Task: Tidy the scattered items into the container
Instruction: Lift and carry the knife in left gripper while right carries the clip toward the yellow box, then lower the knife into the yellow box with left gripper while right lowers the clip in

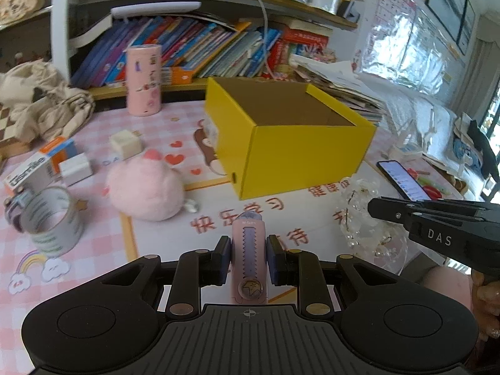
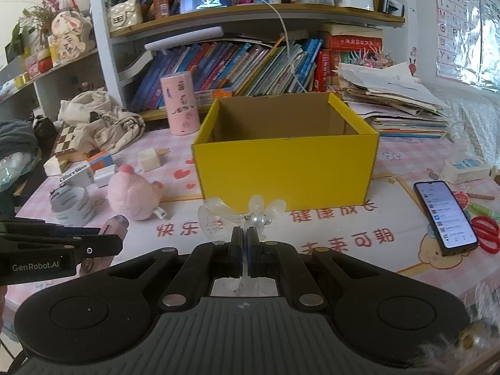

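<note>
An open yellow cardboard box (image 1: 300, 153) (image 2: 286, 168) stands in the middle of the pink desk mat; what lies on its floor is hidden by the walls. My left gripper (image 1: 248, 250) is shut on a pink utility knife (image 1: 248, 256), whose tip (image 2: 117, 223) also shows in the right wrist view. My right gripper (image 2: 244, 239) is shut on a clear beaded hair ornament (image 2: 250, 211), which appears as a glittery cluster (image 1: 362, 218) beside the right gripper body (image 1: 437, 222). Both grippers hover in front of the box's near wall.
Left of the box lie a pink plush toy (image 1: 145, 189), a tape roll (image 1: 51, 222), a toothpaste carton (image 1: 40, 164), small white blocks (image 1: 125, 143) and a pink cylinder (image 1: 143, 81). A phone (image 2: 445, 217) lies at the right. Bookshelves (image 2: 237, 68) stand behind.
</note>
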`<state>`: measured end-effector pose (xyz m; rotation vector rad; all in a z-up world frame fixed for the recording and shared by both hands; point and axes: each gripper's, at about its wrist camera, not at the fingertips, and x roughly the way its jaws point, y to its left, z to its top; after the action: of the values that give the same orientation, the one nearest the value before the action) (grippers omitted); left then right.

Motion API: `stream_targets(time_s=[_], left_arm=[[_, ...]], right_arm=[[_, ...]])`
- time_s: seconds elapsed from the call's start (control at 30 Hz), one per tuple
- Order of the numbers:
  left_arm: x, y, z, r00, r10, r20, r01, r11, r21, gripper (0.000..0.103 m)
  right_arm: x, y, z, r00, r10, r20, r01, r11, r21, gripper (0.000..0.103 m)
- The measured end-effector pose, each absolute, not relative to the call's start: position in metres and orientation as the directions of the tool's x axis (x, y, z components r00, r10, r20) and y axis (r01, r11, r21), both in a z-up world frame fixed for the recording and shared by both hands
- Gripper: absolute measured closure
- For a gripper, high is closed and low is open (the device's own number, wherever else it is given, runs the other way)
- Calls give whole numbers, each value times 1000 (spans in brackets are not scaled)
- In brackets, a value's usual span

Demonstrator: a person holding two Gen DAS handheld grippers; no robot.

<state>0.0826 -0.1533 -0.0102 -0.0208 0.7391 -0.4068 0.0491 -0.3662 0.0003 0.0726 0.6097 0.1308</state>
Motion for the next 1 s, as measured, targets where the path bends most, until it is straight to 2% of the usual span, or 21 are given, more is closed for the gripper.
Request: stream_targets(time_s=[0.6, 1.0], left_arm=[[113, -222, -20, 605, -445, -661, 467, 870, -158, 80], [140, -251, -7, 647, -427, -632, 463, 878, -119, 80]], right_arm=[[62, -429, -3, 814, 60, -578, -2, 995, 100, 100], [100, -452, 14, 842, 106, -530, -76, 994, 78, 100]])
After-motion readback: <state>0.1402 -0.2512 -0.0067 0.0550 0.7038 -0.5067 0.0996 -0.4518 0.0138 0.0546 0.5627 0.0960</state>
